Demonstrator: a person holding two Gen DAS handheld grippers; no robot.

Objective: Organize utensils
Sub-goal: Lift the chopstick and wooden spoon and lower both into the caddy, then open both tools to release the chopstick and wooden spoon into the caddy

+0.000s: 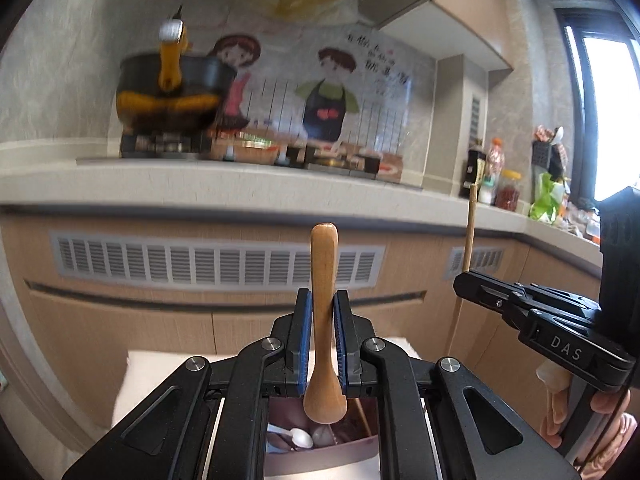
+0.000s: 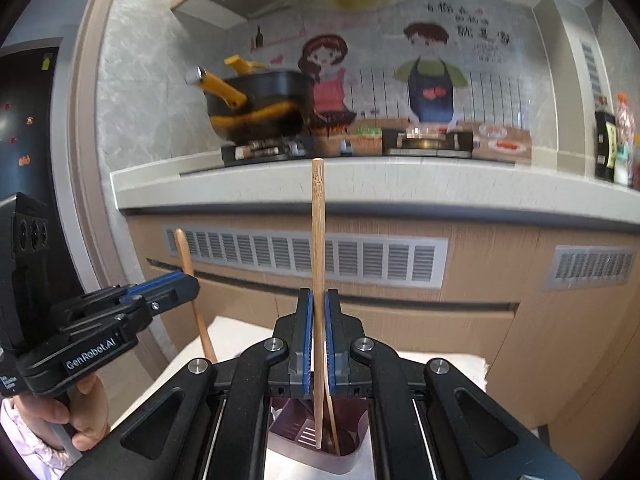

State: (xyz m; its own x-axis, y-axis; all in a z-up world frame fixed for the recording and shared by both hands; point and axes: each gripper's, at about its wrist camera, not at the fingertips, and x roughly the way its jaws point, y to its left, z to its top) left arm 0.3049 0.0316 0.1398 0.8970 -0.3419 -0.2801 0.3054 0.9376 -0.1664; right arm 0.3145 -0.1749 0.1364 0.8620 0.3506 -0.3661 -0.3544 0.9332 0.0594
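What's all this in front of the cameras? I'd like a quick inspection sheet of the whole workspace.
Surface: white cloth-covered table below both grippers.
Job's things: wooden spoon held upright; bamboo chopstick held upright; mauve utensil holder beneath, with a white plastic spoon and another chopstick inside.
Clutter: bottles and jars on the counter's right end.
Grippers: left gripper shut on the wooden spoon; right gripper shut on the bamboo chopstick.
Cables: nothing seen.
Surroundings: kitchen counter, black pot with yellow handles on the stove, cartoon backsplash, window at right.
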